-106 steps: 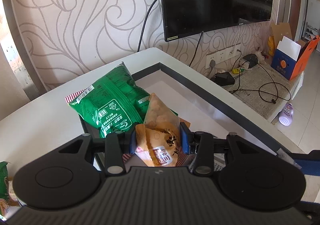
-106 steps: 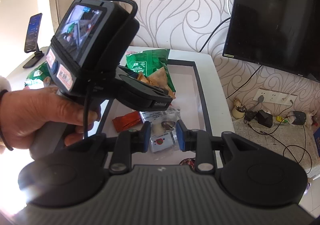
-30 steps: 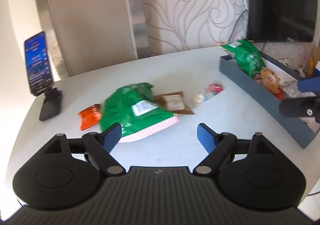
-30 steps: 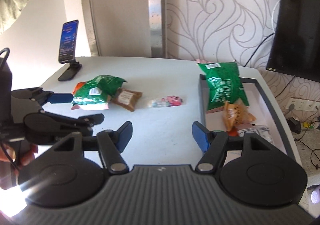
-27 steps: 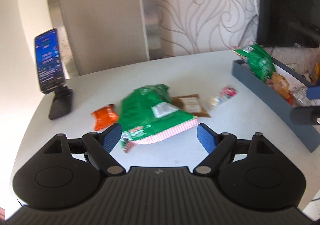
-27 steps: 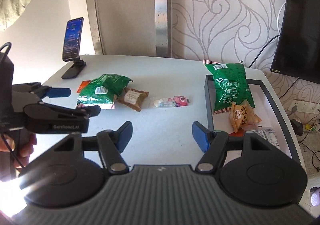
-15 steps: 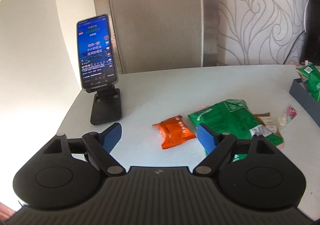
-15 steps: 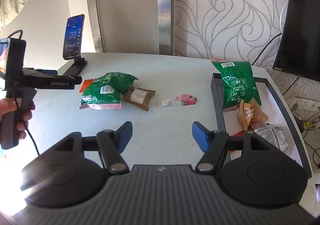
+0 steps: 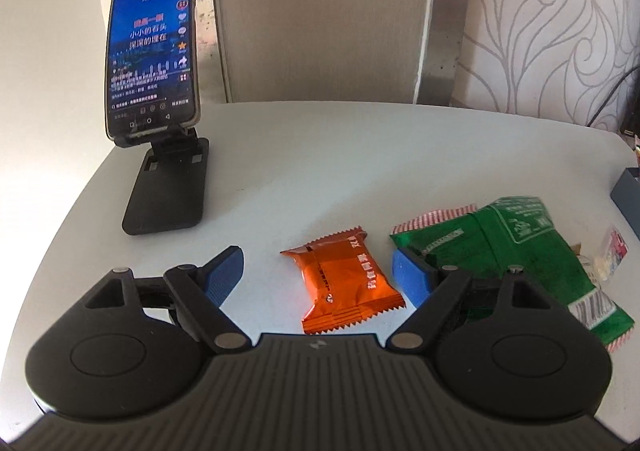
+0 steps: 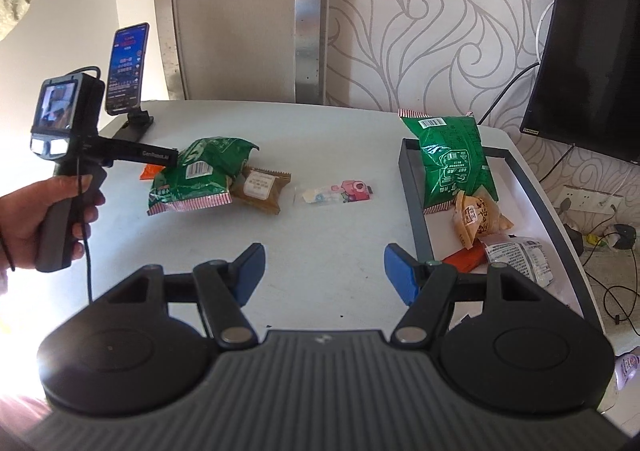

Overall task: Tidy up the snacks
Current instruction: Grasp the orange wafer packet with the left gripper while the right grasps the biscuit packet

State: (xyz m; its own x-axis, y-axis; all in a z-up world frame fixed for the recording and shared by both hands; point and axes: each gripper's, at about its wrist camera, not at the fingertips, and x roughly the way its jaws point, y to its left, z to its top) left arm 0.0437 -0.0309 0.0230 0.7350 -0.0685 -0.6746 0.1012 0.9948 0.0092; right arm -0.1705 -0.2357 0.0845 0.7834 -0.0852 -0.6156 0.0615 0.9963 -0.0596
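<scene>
Between the spread fingers point(image 9: 224, 271), orange packet point(image 9: 346, 285)

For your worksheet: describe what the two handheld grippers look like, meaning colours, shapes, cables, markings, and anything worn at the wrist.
Each gripper is matt black with a ribbed body, two round discs, silver pivot pins and blue ribbed finger pads. The left gripper, seen from the right wrist camera, has a pistol handle, a small lit screen, white lettering along its arm and a thin black cable. A dark band circles the wrist of the hand.

Snack packet point(image 9: 347, 279) left of bag point(image 9: 516, 247)
</scene>
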